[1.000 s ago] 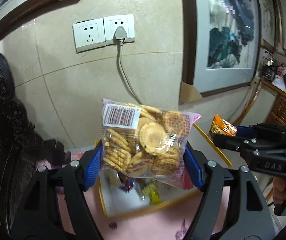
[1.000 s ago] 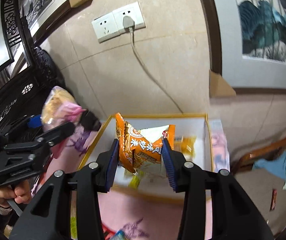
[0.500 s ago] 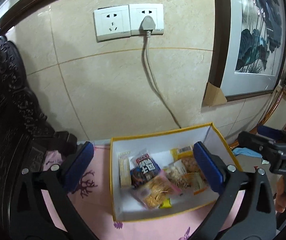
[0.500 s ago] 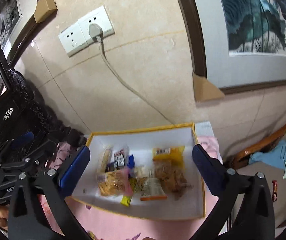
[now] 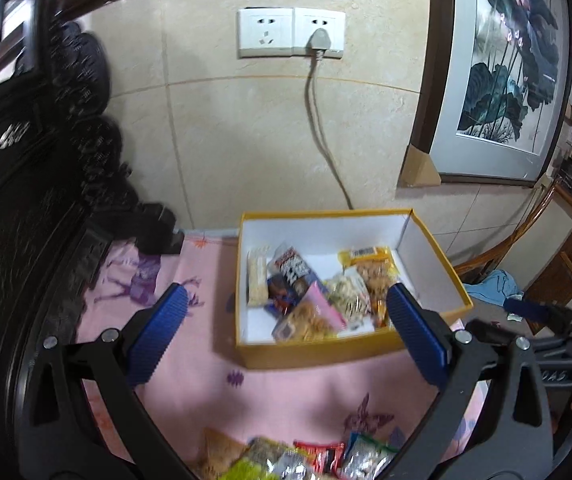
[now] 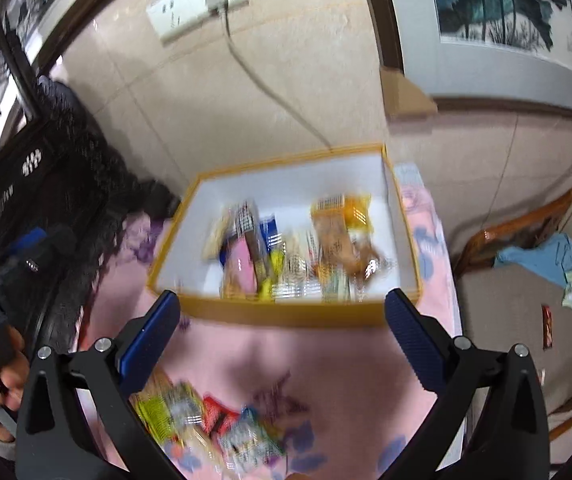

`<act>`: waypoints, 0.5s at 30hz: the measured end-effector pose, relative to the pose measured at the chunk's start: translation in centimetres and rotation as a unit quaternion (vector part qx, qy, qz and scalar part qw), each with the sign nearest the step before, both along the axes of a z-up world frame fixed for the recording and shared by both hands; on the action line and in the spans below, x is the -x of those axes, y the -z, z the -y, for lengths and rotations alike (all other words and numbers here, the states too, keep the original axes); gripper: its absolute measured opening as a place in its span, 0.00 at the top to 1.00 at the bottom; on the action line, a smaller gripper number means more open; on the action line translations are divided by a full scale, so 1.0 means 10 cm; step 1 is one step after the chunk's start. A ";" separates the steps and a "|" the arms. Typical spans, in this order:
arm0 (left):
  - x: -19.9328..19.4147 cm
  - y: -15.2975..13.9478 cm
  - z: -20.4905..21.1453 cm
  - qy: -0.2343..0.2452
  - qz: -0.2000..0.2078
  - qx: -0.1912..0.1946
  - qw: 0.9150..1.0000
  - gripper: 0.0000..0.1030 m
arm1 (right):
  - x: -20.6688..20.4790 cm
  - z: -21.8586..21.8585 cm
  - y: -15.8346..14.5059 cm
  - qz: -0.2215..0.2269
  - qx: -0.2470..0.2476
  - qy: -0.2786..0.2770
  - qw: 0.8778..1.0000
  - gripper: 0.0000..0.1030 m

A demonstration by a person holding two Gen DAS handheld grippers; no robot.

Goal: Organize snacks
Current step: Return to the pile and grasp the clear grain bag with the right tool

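Note:
A yellow box (image 5: 318, 350) with a white inside stands on the pink cloth by the wall, also in the right wrist view (image 6: 286, 314). Several snack packets lie in it, among them the cookie bag (image 5: 306, 322) and the orange packet (image 6: 342, 240). My left gripper (image 5: 286, 336) is open and empty, in front of the box. My right gripper (image 6: 281, 336) is open and empty, in front of the box too. Loose snack packets (image 5: 306, 460) lie on the cloth near me, also in the right wrist view (image 6: 209, 424), which is blurred.
A tiled wall with a socket (image 5: 290, 32) and a cord (image 5: 326, 140) stands behind the box. Dark carved furniture (image 5: 25, 200) is at the left. A wooden chair (image 6: 526, 236) and a blue cloth (image 6: 542, 260) are at the right.
Both grippers opened and dropped their packets, the cookie bag and the orange packet, into the box. Both then pulled back toward me and tilted down, so loose packets come into view.

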State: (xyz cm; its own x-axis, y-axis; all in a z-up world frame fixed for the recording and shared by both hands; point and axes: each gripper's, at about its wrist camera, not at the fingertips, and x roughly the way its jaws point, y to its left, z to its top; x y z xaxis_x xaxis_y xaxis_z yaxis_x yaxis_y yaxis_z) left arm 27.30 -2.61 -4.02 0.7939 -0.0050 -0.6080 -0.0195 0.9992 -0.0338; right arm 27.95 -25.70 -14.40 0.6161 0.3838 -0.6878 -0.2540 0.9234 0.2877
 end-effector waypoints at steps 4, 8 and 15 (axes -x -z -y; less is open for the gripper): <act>0.34 0.14 -0.21 -0.023 -0.008 0.015 1.000 0.02 | 0.21 0.00 0.36 -0.060 -0.004 -0.010 0.998 0.01; 0.71 0.31 -0.46 -0.049 -0.015 0.016 0.999 0.02 | 0.46 -0.04 0.67 -0.100 -0.005 -0.025 0.995 0.01; 1.21 0.75 -0.91 -0.100 -0.072 -0.007 0.992 0.02 | 0.89 -0.33 1.00 -0.096 0.046 -0.122 0.987 0.01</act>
State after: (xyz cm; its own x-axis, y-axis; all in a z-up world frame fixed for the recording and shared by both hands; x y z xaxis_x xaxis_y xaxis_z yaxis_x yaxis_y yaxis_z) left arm 15.20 6.46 -11.52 0.6825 0.1522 -0.7148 -0.2208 0.9753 -0.0032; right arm 19.05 -22.38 -24.39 0.3682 0.4346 -0.8219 -0.4200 0.8664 0.2700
